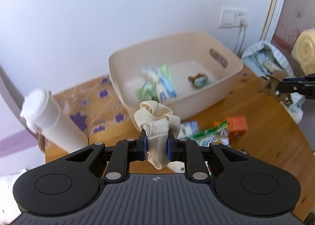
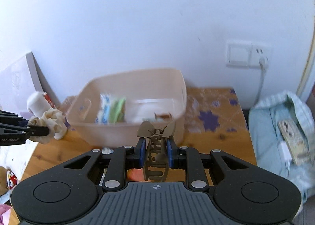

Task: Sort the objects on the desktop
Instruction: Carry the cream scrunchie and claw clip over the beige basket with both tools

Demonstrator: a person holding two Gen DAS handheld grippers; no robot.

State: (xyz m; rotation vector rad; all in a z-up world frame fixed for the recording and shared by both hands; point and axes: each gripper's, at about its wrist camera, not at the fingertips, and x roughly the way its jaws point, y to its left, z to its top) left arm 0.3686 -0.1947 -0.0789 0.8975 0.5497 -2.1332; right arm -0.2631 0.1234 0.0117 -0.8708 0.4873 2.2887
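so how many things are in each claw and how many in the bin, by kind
cream scrunchie, left claw: 1
brown hair clip, right claw: 1
snack packets in beige bin: about 3, blurred
small brown and teal item in bin: 1
total: about 6

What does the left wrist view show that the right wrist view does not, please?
Only the left wrist view shows the orange carton and green snack packets lying on the wooden table. Only the right wrist view shows the small red-and-white toy at its left edge. Both show the beige plastic bin, the cream fabric scrunchie in the left hand-held gripper, and the brown hair claw clip in the right hand-held gripper.
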